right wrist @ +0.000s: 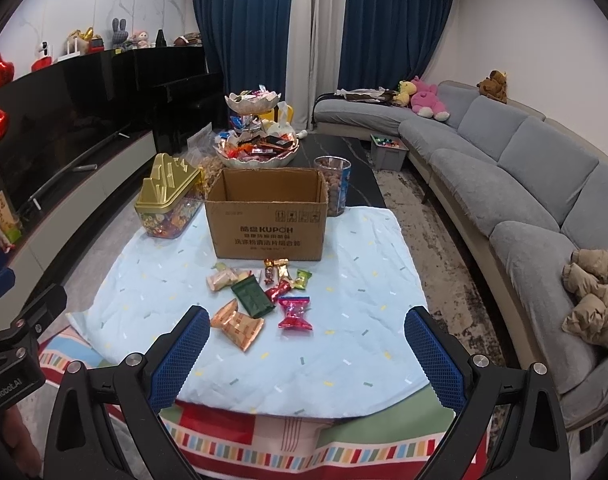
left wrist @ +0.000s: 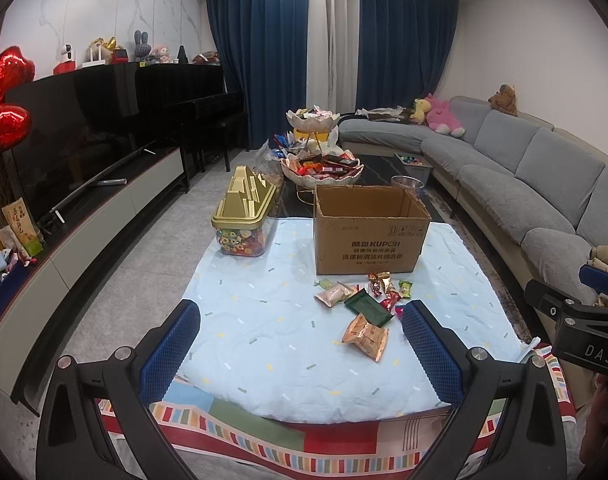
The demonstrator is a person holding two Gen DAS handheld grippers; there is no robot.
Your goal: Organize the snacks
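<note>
Where pale blue cloth covers the table: scattered snacks, cardboard box, both grippers wide, empty.

I am working in a home living room: grey sectional sofa with plush toys, blue curtains, large television on a low media console, black upright piano, candy-filled tiered bowls.

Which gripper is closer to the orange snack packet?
Left, narrowly. The orange snack packet lies just inside the left gripper's right finger; from the right gripper it sits slightly further, past its left finger.
</note>
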